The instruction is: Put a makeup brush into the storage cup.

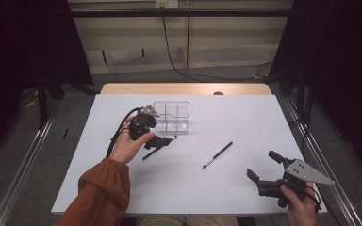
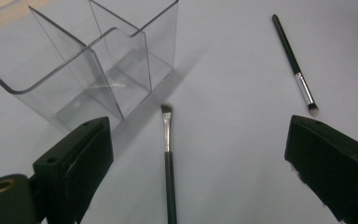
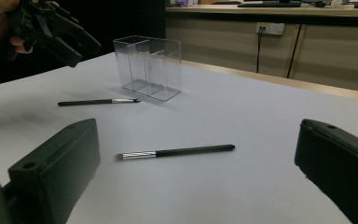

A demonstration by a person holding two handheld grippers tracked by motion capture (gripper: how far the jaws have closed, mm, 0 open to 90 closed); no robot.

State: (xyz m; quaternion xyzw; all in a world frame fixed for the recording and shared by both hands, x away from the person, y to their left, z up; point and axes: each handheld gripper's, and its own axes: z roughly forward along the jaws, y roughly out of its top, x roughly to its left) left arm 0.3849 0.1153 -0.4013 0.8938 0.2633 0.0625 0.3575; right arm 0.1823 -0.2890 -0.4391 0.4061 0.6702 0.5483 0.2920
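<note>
Both brushes have black handles and silver ferrules; the organizer is clear, the tabletop white.

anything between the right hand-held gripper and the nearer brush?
Nothing: bare white table between the right hand-held gripper and the brush, per the right gripper view.

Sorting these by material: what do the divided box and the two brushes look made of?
The box looks like clear, glossy hard plastic: see-through walls, bright edges. Each brush has a matte black handle, wood or plastic, and a shiny silver, probably metal, collar.
</note>
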